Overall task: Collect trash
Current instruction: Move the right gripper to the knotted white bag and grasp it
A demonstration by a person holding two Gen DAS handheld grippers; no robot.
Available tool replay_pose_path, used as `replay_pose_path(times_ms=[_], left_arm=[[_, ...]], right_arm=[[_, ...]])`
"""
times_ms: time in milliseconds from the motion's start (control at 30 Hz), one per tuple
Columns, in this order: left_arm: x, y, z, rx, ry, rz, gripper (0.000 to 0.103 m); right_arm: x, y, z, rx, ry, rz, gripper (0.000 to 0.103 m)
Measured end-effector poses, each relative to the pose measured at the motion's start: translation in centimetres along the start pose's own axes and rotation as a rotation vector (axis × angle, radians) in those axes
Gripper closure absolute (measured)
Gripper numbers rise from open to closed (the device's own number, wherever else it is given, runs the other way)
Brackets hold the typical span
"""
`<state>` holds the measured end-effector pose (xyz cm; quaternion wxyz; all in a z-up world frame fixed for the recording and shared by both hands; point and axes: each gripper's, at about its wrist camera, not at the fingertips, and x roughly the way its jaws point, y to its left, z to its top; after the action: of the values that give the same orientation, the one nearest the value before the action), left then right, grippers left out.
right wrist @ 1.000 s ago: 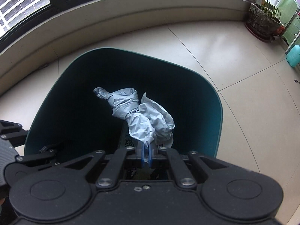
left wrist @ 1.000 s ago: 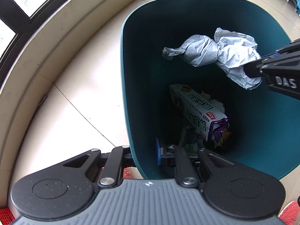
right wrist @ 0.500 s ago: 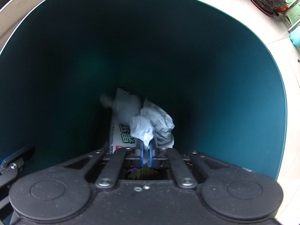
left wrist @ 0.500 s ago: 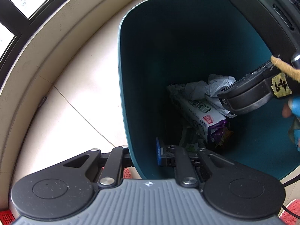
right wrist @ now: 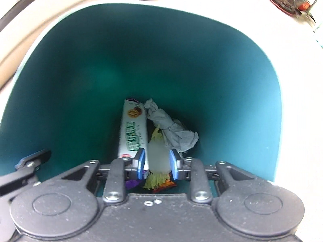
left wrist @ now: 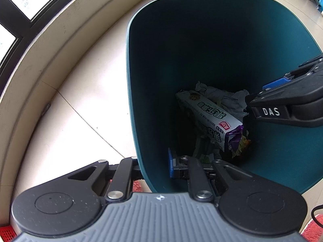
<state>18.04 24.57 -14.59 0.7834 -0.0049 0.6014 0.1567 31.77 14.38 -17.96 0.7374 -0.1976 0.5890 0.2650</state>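
My left claw [left wrist: 154, 166] pinches the bin [left wrist: 141, 145] wall; my right claw [right wrist: 157, 164] is opening, empty, crumpled paper [right wrist: 171, 133] lying below (beside the biscuit box [right wrist: 132, 129]). Withdrawing carelessly could catch the rim and tip the bin.

Bin [left wrist: 153, 92]: smooth matt teal plastic. Wad [right wrist: 173, 133]: crumpled grey paper. Biscuit box [right wrist: 132, 129]: glossy printed card. Floor [left wrist: 66, 104]: glossy cream tile.
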Motion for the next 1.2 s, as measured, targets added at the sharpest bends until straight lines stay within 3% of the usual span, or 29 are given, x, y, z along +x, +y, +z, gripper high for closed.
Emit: replay_pose_path(times_ms=[267, 567, 767, 900, 1033, 1200], left_arm=[[-0.1, -0.3, 0.0, -0.001, 0.003, 0.013, 0.088], [-0.3, -0.4, 0.0, 0.003, 0.006, 0.025, 0.088], [-0.2, -0.5, 0.2, -0.003, 0.012, 0.031, 0.088], [-0.1, -0.6, 0.3, -0.007, 0.016, 0.034, 0.088], [0.0, -0.8, 0.2, -0.003, 0.018, 0.048, 0.088], [0.1, -0.9, 0.4, -0.016, 0.031, 0.056, 0.088]], right_arm=[[-3.5, -1.3, -2.2, -0.033, -0.069, 0.063, 0.067], [-10.3, -3.6, -4.8, -0.061, -0.160, 0.129, 0.051], [-16.5, -7.7, -7.7, -0.030, -0.253, 0.145, 0.035], [-18.7, -12.1, -10.4, 0.039, -0.293, 0.106, 0.018], [-17.9, -17.3, -12.9, 0.154, -0.280, 0.060, 0.007], [-12.6, -22.2, -15.4, 0.240, -0.169, 0.043, 0.001]])
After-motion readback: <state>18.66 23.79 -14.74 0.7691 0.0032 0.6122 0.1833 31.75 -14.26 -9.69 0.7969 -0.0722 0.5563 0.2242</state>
